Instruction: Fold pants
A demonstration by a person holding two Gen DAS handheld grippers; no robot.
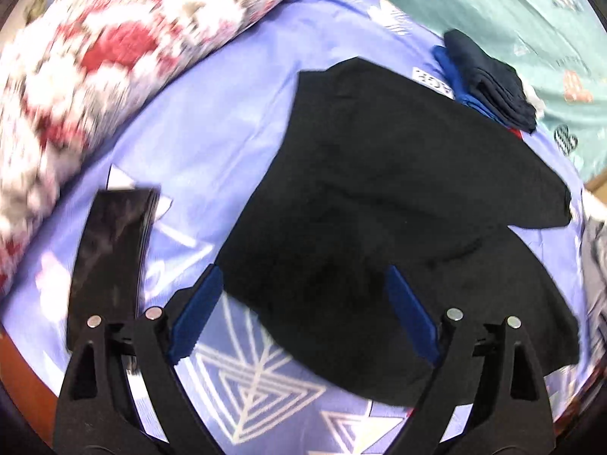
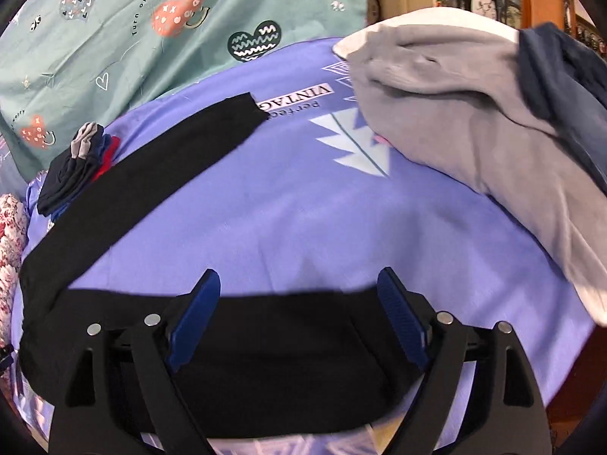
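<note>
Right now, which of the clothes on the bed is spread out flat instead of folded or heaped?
The black pants, spread across the purple sheet under both open grippers. The small dark stack is folded, and the grey garment lies heaped.

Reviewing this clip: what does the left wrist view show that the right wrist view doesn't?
Only the left wrist view shows the left gripper, open over the black pants, and a flat black object lying on the bedsheet. Only the right wrist view shows the right gripper, open, a grey garment pile, and room furniture behind. Both show the pants, the purple bedsheet, the small stack of folded clothes, the teal heart-print fabric and the floral blanket.
</note>
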